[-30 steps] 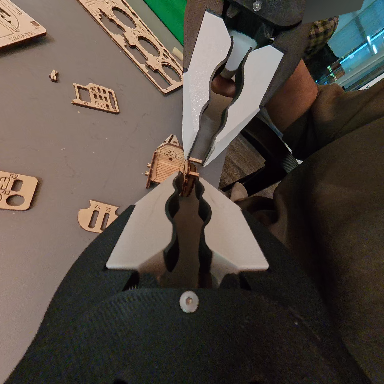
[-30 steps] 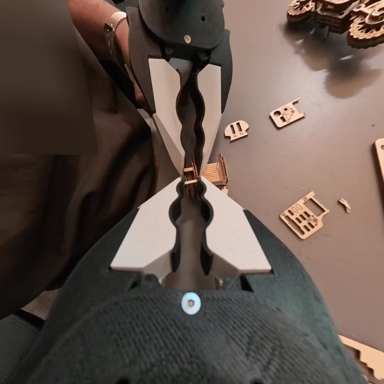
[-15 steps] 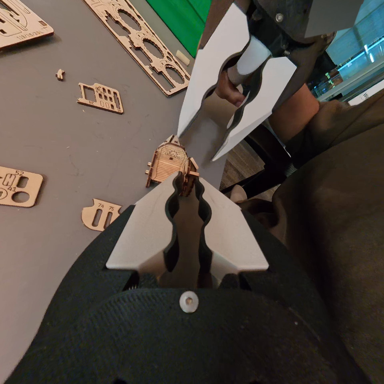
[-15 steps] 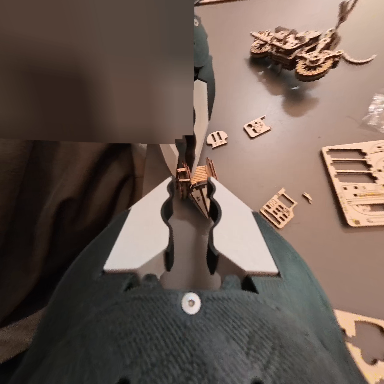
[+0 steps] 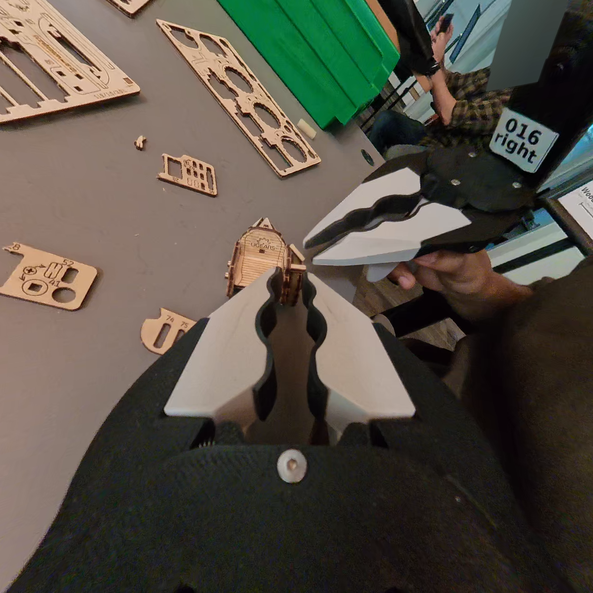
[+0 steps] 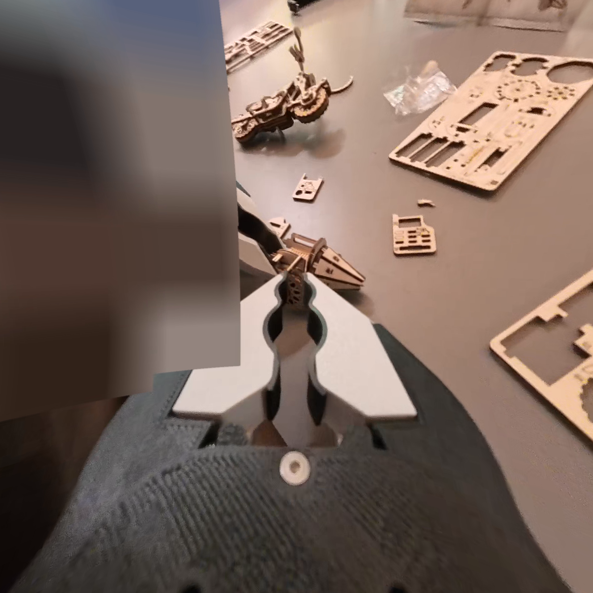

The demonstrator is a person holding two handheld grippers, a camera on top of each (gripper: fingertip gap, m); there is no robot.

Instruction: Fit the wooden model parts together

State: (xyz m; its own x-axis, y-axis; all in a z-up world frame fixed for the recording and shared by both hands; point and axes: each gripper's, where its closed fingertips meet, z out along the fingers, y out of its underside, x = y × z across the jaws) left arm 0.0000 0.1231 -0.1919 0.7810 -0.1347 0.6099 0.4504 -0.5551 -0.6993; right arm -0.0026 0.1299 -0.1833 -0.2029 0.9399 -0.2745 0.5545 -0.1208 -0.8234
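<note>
Wooden model [image 5: 268,263] pinched at left gripper [image 5: 290,282] tips, over grey table [image 5: 96,208] edge | right gripper [image 5: 309,253] just beside, fingers nearly together, empty | model's long axis points away from left fingers | right gripper nearer for refit.

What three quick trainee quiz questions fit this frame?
1. True or false: the left hand-held gripper is shut on the small tan wooden sub-assembly.
2. The finished brown wooden model standing on the grey table is a: A) motorcycle B) car C) plane.
3. Fill in: the plastic stack beyond the table edge is ___.

Key: 1 true; 2 A; 3 green.
</note>
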